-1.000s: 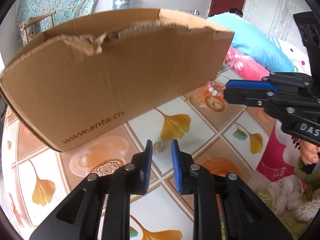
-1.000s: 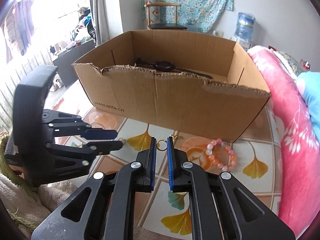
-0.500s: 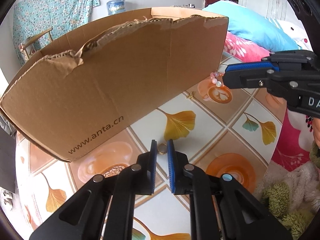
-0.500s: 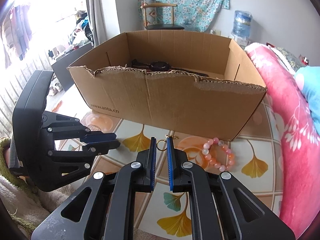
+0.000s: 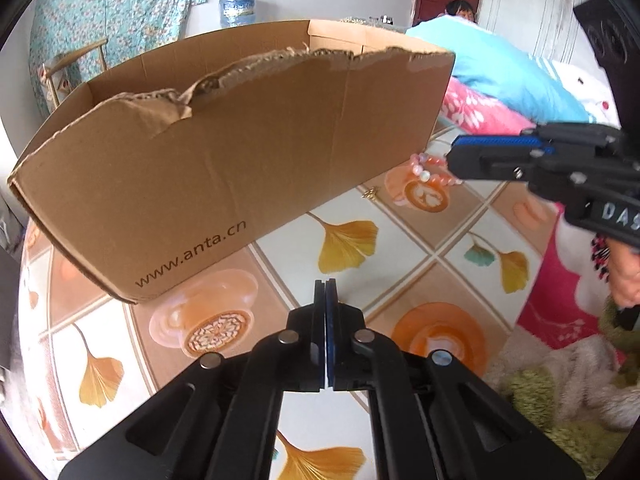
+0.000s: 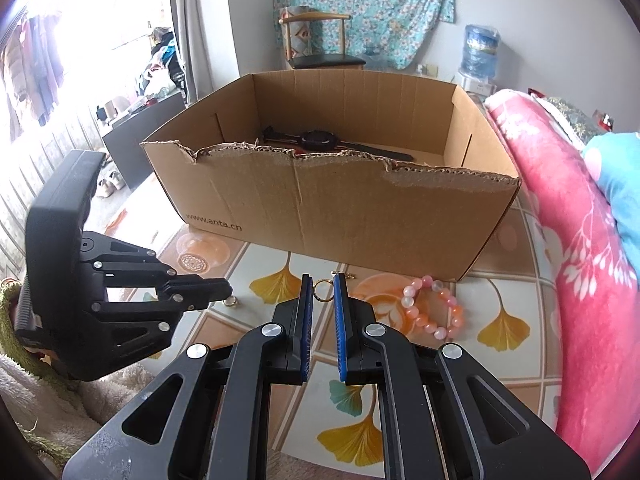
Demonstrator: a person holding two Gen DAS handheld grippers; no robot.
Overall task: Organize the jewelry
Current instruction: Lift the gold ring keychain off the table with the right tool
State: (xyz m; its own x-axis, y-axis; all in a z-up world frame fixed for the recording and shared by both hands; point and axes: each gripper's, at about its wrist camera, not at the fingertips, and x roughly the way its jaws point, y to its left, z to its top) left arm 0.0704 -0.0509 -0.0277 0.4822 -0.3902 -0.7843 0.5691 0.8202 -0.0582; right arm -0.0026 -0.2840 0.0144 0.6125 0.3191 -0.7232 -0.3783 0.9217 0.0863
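Two claws hover in front of the cardboard box [image 6: 320, 208], which already holds a black watch [image 6: 318, 141]. Before the box's left corner we see the left gripper [image 6: 224, 286] pressed fully together, with a small ring [image 6: 230, 301] right at its tip. We cannot tell whether the ring is pinched or lies loose. Before the box's middle, the right gripper [image 6: 323, 280] stands narrowly parted, and a gold hoop [image 6: 315, 292] lies on the tiles straight ahead between its fingertips. We judge the right hand is nearer the hoop and need only advance and close. A pink bead bracelet [image 6: 434, 312] waits before the box's right corner.
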